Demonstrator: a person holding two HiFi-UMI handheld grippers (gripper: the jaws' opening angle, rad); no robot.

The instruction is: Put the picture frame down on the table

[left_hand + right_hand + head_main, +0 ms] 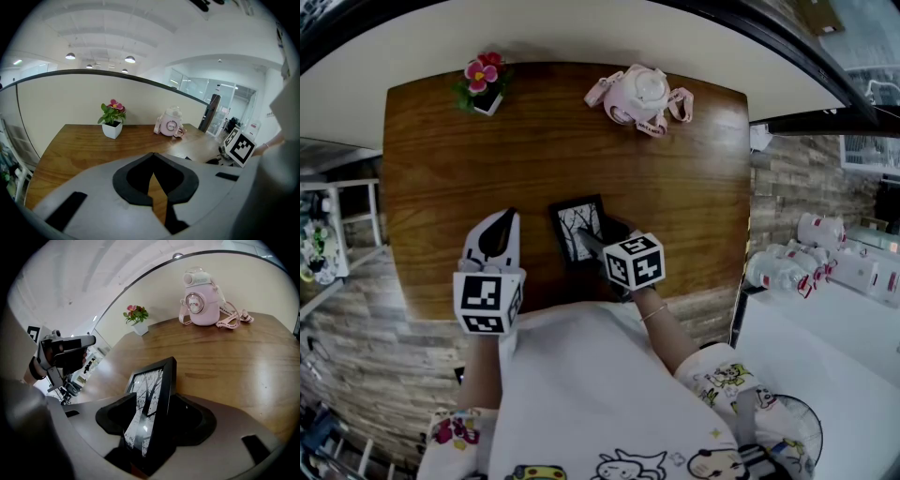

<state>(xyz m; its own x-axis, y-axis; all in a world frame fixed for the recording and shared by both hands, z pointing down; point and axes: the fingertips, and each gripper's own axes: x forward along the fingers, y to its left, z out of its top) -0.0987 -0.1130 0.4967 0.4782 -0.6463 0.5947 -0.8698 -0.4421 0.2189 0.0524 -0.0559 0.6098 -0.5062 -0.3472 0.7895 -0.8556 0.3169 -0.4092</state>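
A small black picture frame [579, 230] with a black-and-white tree print is at the near middle of the wooden table [441, 169]. In the right gripper view the frame [152, 399] stands on edge, leaning between the jaws. My right gripper [598, 242] [157, 405] is open around it; a gap shows between the left pad and the glass. My left gripper [495, 230] [153, 174] hovers to the left of the frame, shut and empty, with only a thin slit of table showing between its pads.
A white pot of pink flowers [484, 82] [112, 123] sits at the far left of the table. A pink bottle with a strap [639, 97] [202, 298] lies at the far right. White shelving with bottles [797, 258] is off the table's right edge.
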